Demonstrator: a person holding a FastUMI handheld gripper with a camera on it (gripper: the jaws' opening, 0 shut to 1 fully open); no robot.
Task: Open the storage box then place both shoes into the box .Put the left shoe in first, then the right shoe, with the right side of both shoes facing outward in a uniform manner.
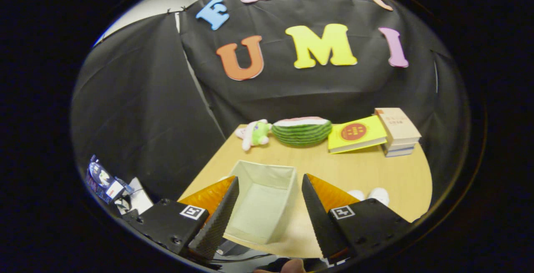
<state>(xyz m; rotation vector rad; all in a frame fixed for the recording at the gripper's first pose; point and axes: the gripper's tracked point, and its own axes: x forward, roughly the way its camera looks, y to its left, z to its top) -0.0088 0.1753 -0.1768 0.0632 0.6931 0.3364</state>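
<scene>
A pale fabric storage box (263, 200) stands open on the wooden table (375, 173), its inside bare. My gripper (270, 181) hangs above it, open, with nothing between the fingers; the box shows in the gap between them. Both fingers (219, 218) are black with orange backs. The white toes of two shoes (371, 195) peek out just beyond the right finger, to the right of the box. Most of each shoe is hidden behind that finger.
At the table's far edge lie a plush toy (253, 134), a watermelon-shaped cushion (301, 130), a yellow book (356, 134) and a stack of books (398, 132). Off the table to the left stand small items (104, 181).
</scene>
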